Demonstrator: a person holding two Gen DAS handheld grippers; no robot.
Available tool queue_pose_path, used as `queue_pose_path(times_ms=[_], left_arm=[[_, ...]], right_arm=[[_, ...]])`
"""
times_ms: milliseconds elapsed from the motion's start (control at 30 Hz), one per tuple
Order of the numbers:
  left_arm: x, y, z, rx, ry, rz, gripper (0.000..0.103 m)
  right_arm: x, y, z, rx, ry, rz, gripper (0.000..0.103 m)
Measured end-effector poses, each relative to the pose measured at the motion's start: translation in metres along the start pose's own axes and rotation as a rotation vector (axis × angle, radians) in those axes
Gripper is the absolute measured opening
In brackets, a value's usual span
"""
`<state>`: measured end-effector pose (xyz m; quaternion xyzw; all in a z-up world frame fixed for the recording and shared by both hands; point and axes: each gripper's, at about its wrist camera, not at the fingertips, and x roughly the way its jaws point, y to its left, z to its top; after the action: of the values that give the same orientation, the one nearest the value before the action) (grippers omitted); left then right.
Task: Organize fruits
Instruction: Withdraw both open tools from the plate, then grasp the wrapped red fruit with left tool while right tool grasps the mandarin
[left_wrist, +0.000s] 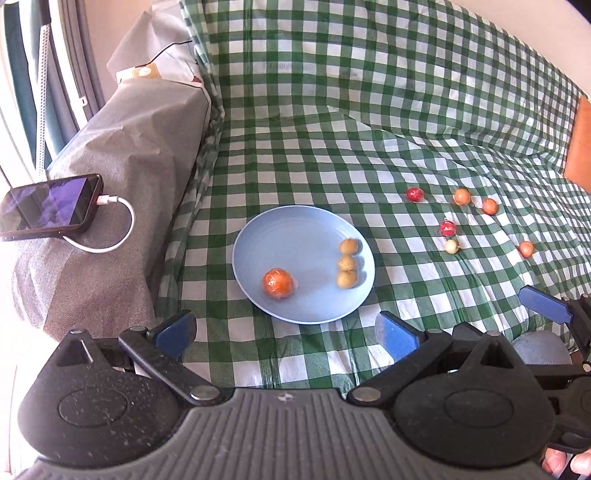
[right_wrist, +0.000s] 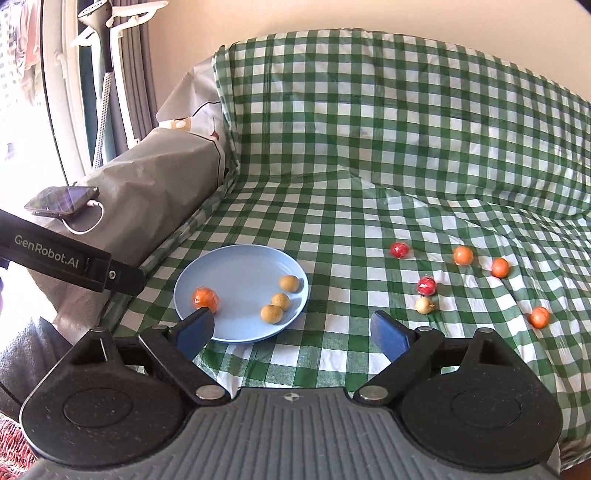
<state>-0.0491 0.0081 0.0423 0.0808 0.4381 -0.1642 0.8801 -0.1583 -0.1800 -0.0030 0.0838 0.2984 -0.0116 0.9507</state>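
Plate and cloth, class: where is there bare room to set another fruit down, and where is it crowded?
Free: the plate's far-left half, beyond the orange fruit; the cloth strip between plate and loose fruits. Crowded: the plate's right edge with three tan fruits, and the loose fruits at right.

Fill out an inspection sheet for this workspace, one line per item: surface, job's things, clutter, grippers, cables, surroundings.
Surface: green checked cloth draped over a seat and its backrest, creased.
Job's things: blue plate holding one orange fruit and three tan fruits; on the cloth to its right lie two red fruits, three orange fruits and one pale fruit.
Clutter: phone on the grey armrest.
Grippers: left gripper open, empty; right gripper open, empty.
Cables: white charging cable plugged into the phone.
Surroundings: window with curtain at left, plain wall behind.
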Motion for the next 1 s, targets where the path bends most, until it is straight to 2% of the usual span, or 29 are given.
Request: queue_pose_path(times_ms=[467, 733, 1000], left_arm=[[0.009, -0.03, 0.01, 0.062, 0.014, -0.003, 0.103], [0.039, -0.083, 0.038, 0.142, 0.009, -0.049, 0.103], [0.108, -0.155, 0.078, 0.188, 0.052, -0.124, 0.103]], right_arm=[[-0.004, -0.029, -0.004, 0.102, -0.021, -0.045, 0.093], [-0.001, -0.086, -0.013, 0.221, -0.024, -0.186, 0.094], [0.023, -0.159, -0.025, 0.315, 0.005, -0.339, 0.095]])
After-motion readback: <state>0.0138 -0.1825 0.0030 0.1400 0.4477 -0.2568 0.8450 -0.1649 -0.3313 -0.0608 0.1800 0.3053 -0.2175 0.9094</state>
